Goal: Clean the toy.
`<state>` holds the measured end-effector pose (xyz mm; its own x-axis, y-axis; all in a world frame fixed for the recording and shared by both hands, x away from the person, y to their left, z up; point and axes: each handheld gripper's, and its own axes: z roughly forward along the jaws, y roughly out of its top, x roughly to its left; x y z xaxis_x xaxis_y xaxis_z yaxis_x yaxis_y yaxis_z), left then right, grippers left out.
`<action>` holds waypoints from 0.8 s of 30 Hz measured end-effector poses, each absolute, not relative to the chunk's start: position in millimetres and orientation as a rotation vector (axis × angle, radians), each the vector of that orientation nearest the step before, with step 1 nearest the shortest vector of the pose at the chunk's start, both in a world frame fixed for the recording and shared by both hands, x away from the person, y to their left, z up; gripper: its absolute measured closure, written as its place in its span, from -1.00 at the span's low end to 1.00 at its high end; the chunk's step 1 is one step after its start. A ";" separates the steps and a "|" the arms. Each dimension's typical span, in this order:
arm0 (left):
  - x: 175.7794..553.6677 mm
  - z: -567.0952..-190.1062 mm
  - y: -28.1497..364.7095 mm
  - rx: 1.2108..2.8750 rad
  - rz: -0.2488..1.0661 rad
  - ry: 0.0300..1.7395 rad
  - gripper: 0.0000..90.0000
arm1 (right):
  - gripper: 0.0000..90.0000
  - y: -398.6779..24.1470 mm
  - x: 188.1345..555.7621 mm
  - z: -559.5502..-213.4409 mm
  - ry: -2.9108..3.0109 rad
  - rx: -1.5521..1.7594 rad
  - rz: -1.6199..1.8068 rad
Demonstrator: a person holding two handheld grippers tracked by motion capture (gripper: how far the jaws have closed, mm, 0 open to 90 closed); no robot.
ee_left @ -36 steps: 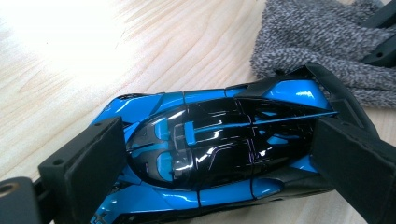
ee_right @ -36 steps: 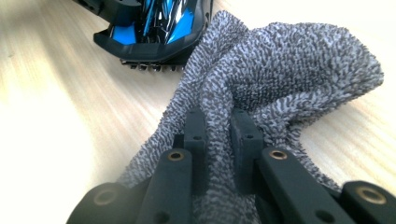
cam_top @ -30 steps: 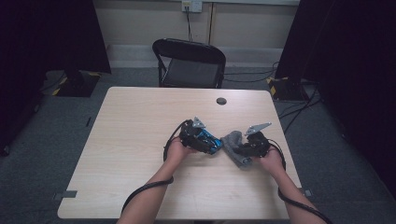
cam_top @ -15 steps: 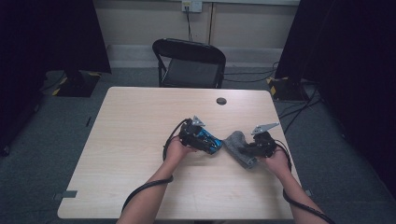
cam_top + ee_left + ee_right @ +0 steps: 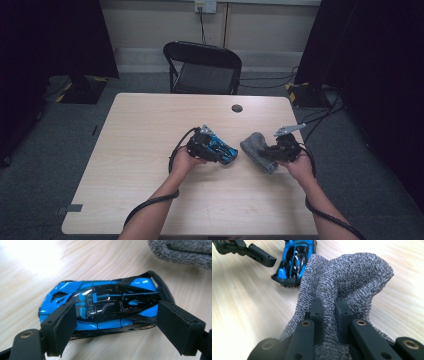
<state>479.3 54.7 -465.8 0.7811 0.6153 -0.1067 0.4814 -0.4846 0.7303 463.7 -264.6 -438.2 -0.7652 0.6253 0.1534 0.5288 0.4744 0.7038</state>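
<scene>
A blue and black toy car (image 5: 105, 302) lies on the wooden table (image 5: 150, 130) just past the tips of my left gripper (image 5: 117, 315). Its jaws have just been closing and stand over the car's middle. The car is longer than the gap, and neither pad visibly presses on it. In the high view the car (image 5: 229, 153) sits at mid-table under my left gripper (image 5: 219, 150). My right gripper (image 5: 329, 302) is shut on a fold of a grey knitted cloth (image 5: 352, 275), which bunches up beyond the jaws. That cloth (image 5: 255, 146) hangs from my right gripper (image 5: 270, 152), to the right of the car.
A black folding chair (image 5: 202, 70) stands behind the table's far edge. A small dark round grommet (image 5: 237, 108) sits in the tabletop near that edge. Cables trail from both grippers toward the near edge. Dark curtains flank the room.
My right gripper has drawn to the right and slightly up with the grey cloth, away from the car. The left hand has stayed over the car.
</scene>
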 end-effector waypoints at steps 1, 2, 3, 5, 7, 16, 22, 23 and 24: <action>477.8 -463.3 57.3 2.177 0.224 0.803 -0.62 | 0.77 -263.4 463.8 -437.3 2.588 1.015 1.173; 476.7 -462.5 58.7 2.171 0.228 0.803 -0.62 | 0.77 -261.4 463.8 -436.3 2.590 1.012 1.178; 475.4 -460.8 62.2 2.175 0.233 0.795 -0.62 | 0.77 -260.2 463.8 -435.7 2.594 1.011 1.179; 473.1 -459.1 66.9 2.170 0.236 0.797 -0.62 | 0.77 -257.3 464.3 -433.9 2.596 1.001 1.178; 470.5 -457.2 73.5 2.164 0.234 0.804 -0.62 | 0.77 -254.1 465.1 -431.1 2.597 1.000 1.178; 458.9 -448.4 97.3 2.151 0.241 0.822 -0.57 | 0.77 -237.7 470.6 -414.2 2.608 0.946 1.184; 448.8 -444.5 111.0 2.152 0.264 0.813 -0.56 | 0.77 -217.6 475.8 -401.5 2.627 0.885 1.205; 447.4 -443.9 113.3 2.151 0.266 0.815 -0.56 | 0.77 -214.4 476.3 -400.6 2.631 0.878 1.206; 446.0 -443.3 115.9 2.149 0.268 0.814 -0.55 | 0.77 -209.8 477.1 -399.7 2.636 0.863 1.211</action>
<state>446.0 115.9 -443.3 0.7700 0.6331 -0.0790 0.4625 -0.4685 0.7527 477.1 -209.8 -399.7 -0.8312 0.5412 0.1275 0.4493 0.5187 0.7274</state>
